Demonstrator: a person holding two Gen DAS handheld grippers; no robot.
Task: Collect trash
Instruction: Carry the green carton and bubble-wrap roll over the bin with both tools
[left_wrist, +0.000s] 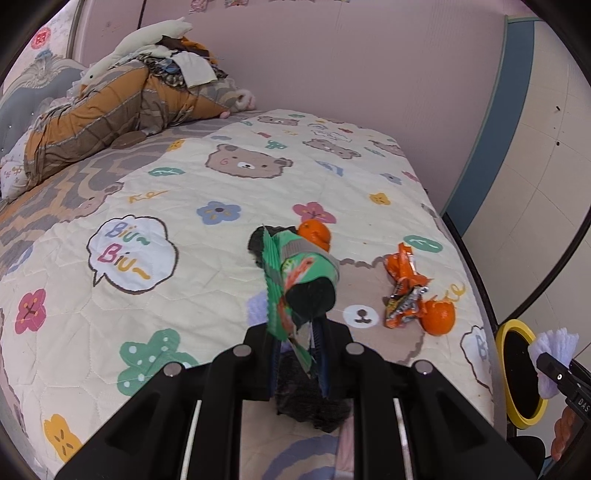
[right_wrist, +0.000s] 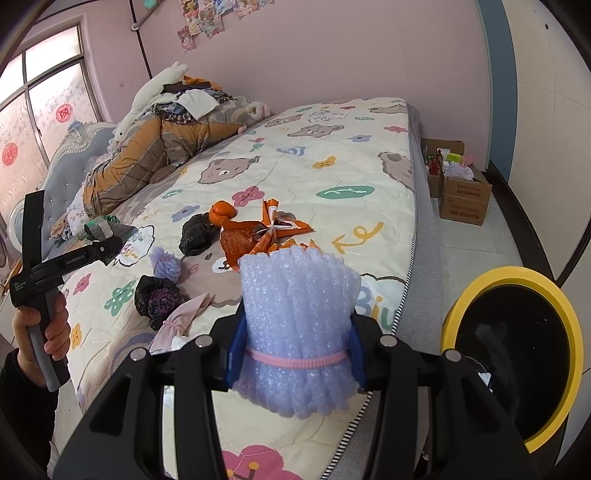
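In our left gripper (left_wrist: 297, 341) we hold a crumpled green snack wrapper (left_wrist: 291, 280), its jaws closed narrowly on the wrapper's lower end so that the rest stands up above the bear-print quilt (left_wrist: 184, 177). In our right gripper (right_wrist: 295, 354) we hold a lilac foam fruit net (right_wrist: 295, 314) bound by a pink band, the blue pads (right_wrist: 234, 350) pressed against both its sides, jaws about half closed around it, off the near right edge of the bed. Just right of it stands the yellow-rimmed trash bin (right_wrist: 511, 354), on the floor beside the mattress. More litter lies on the quilt: an orange snack wrapper (left_wrist: 404, 284) to the right of the green one, with a mandarin (left_wrist: 437, 317) touching its near end, and a second mandarin (left_wrist: 314, 234) just behind the green wrapper. In the right wrist view we also see a black plastic bag (right_wrist: 195, 234) left of the orange wrapper, a small lilac foam net (right_wrist: 166, 264) nearer, another black bag (right_wrist: 157, 299) below it and a pink cloth (right_wrist: 181, 321) beside that. Far left, a folded duvet (left_wrist: 107, 110) carries a white plush toy (left_wrist: 147, 40). Cardboard boxes (right_wrist: 461, 195) stand on the floor at the far right.
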